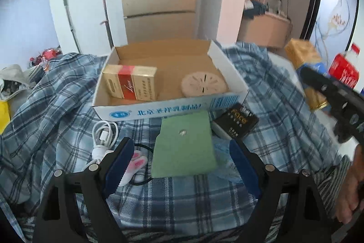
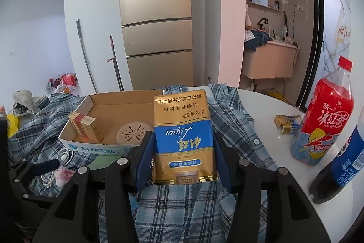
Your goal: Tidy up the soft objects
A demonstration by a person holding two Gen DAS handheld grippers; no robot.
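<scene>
behind the worktop stands a gold fridge (image 2: 157, 38), and a plaid shirt (image 2: 229, 120) is spread over the white worktop (image 2: 268, 104) under everything i am sorting. my right gripper (image 2: 184, 147) has its jaws closed on a gold and blue cigarette carton (image 2: 183, 129), held upright just right of the open cardboard box (image 1: 163, 60). that box already holds a red and beige cigarette pack (image 1: 132, 82) and a round pink disc (image 1: 203, 83). my left gripper (image 1: 182, 161) hangs with jaws wide, nothing between the pads, over a green cloth (image 1: 185, 145) lying just in front of the box.

to do this well, i would carry the carton over the right wall and lower it into the bare floor between pack and disc before letting go, keeping it clear of the rim. for the cloth, i would come down straddling it and pinch near one edge, since it looks thin and limp. the white cable (image 1: 103, 138) and black box (image 1: 236, 121) sit close beside it and could snag.
</scene>
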